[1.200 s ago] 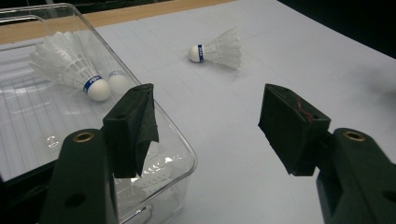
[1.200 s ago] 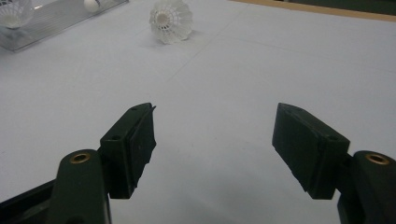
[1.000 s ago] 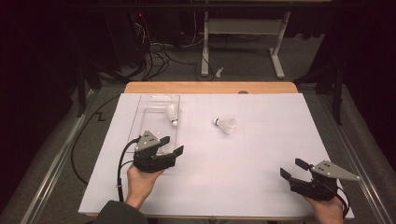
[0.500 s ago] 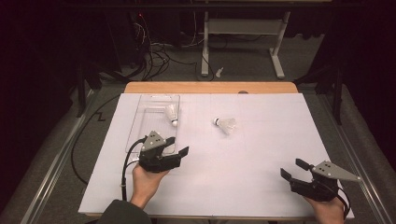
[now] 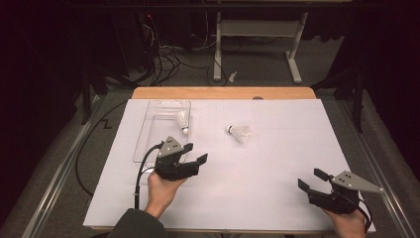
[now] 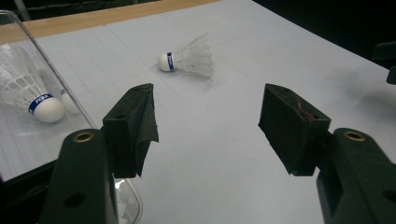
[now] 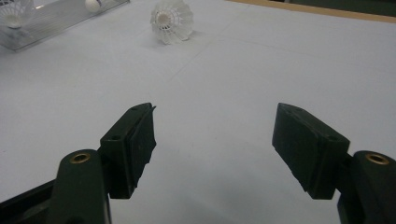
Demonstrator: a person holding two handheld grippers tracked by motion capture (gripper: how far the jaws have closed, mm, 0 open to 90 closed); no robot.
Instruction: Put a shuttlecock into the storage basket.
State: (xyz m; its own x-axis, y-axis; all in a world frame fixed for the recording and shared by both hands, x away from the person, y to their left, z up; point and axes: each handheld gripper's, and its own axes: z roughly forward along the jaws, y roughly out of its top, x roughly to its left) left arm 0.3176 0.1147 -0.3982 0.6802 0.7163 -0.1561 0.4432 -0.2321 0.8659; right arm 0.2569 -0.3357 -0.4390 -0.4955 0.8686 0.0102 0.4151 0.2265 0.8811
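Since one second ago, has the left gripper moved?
Yes. The left gripper drew back slightly toward the person, away from the clear tray.

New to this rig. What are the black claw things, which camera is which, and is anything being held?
No robot here: a person holds a two-jaw hand tool in each hand. The high view looks down from above the person's side of the table. There the left tongs sit beside a clear tray, and the right tongs are near the table's front right corner.

The other two pictures come from cameras riding on the tools, looking along their black jaws: the left tongs and the right tongs.

On the white surface lies one loose shuttlecock on its side. A second shuttlecock lies inside the tray.

Both sets of jaws stand wide apart with nothing between them, so nothing is held.
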